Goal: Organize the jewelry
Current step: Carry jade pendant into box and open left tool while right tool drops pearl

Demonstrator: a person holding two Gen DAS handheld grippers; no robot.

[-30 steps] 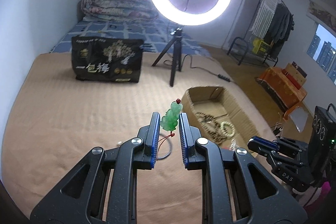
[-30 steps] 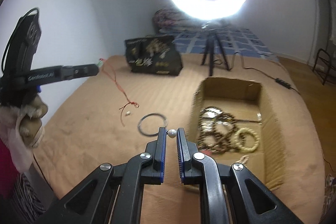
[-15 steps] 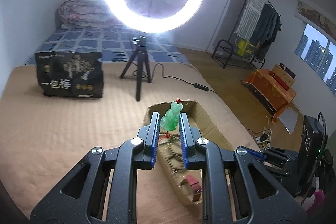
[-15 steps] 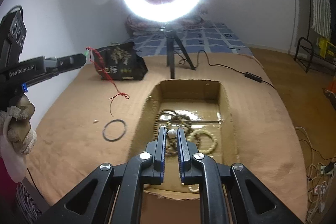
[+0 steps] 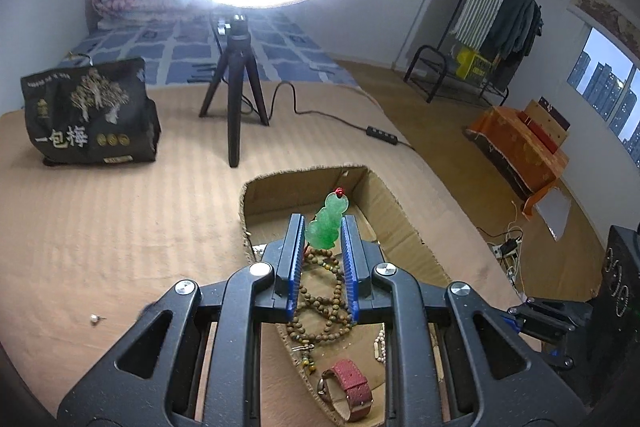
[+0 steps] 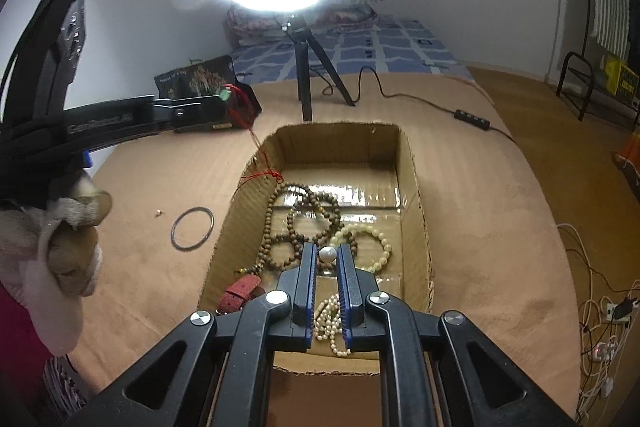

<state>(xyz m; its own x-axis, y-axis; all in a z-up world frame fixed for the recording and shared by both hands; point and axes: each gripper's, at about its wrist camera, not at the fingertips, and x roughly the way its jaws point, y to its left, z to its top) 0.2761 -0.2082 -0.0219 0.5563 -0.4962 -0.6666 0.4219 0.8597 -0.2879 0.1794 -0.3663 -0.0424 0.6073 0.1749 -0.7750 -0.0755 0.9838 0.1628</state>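
Observation:
My left gripper [image 5: 322, 227] is shut on a green jade pendant [image 5: 327, 223] and holds it above the open cardboard box [image 5: 404, 223]. Its red cord [image 6: 256, 143] hangs down to the box's left rim in the right wrist view. My right gripper [image 6: 327, 254] is shut on a small white pearl [image 6: 328, 253] over the box [image 6: 416, 187]. In the box lie brown bead strands [image 6: 296, 227], a pale bead bracelet [image 6: 376, 243], a white bead string [image 6: 328, 319] and a red watch strap [image 5: 352, 387].
A dark bangle [image 6: 192, 233] and a small stud [image 6: 159, 213] lie on the tan mat left of the box. A ring light on a tripod [image 5: 236, 99] and a black bag [image 5: 88, 115] stand behind. A power cable [image 6: 472, 117] runs right.
Both grippers have moved right and forward to above the box. The pendant's cord now hangs to the box rim instead of over the mat. Both stay shut on their pieces.

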